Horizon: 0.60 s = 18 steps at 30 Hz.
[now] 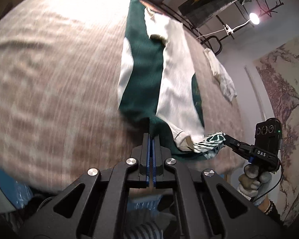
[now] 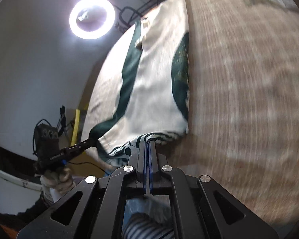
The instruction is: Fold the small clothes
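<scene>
A small dark green and white garment point(image 1: 149, 69) lies stretched along the brown woven table cover point(image 1: 59, 79). My left gripper point(image 1: 151, 136) is shut on its dark green near corner. My right gripper point(image 2: 147, 139) is shut on the striped green-and-white cuff at the other near corner point(image 2: 159, 136). The right gripper also shows in the left wrist view point(image 1: 226, 139), gripping that striped cuff. The left gripper shows in the right wrist view point(image 2: 91, 140), pinching the green corner. The garment point(image 2: 153, 83) is pulled taut between both grippers, its near edge lifted.
A second small white garment point(image 1: 221, 73) lies at the far right edge of the table. A ring light point(image 2: 92, 18) glows beyond the table's far end. A dark shelf point(image 1: 219, 0) hangs above. A landscape wall hanging point(image 1: 285, 99) covers the right wall.
</scene>
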{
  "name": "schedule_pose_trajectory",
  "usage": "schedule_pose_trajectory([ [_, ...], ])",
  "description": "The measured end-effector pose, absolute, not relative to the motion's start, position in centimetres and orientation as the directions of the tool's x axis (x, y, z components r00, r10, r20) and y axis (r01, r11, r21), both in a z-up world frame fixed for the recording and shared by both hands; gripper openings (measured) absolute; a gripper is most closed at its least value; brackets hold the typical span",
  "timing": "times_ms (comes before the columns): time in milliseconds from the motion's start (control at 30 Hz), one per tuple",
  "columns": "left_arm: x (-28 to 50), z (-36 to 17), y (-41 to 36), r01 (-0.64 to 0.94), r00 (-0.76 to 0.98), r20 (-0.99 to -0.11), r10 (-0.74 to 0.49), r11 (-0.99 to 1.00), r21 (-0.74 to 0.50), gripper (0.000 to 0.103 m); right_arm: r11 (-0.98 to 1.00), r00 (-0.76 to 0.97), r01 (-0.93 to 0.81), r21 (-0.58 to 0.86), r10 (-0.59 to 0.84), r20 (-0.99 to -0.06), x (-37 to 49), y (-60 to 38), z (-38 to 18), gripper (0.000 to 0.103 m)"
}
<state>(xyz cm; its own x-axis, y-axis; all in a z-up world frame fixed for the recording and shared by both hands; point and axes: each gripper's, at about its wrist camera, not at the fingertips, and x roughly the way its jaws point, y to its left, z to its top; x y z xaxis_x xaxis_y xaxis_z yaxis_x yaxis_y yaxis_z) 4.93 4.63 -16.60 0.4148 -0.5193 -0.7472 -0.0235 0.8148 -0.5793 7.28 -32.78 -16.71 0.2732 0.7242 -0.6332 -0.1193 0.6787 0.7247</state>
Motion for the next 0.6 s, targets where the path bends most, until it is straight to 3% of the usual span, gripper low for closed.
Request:
schedule_pose_trajectory([
  [300, 13.6, -13.8, 3.4, 0.019, 0.455, -0.763, -0.459, 0.862, -0.507, 0.000, 0.713, 0.367, -0.152, 0.685, 0.684, -0.631, 14.0, -32.3, -13.2, 0.000],
  [600, 21.5, -16.2, 3.6, -0.040, 0.479, -0.798, -0.366, 0.899, -0.436, 0.000, 0.766, 0.408, -0.085, 0.638, 0.610, -0.679, 22.3, -32.6, -15.1, 0.000],
])
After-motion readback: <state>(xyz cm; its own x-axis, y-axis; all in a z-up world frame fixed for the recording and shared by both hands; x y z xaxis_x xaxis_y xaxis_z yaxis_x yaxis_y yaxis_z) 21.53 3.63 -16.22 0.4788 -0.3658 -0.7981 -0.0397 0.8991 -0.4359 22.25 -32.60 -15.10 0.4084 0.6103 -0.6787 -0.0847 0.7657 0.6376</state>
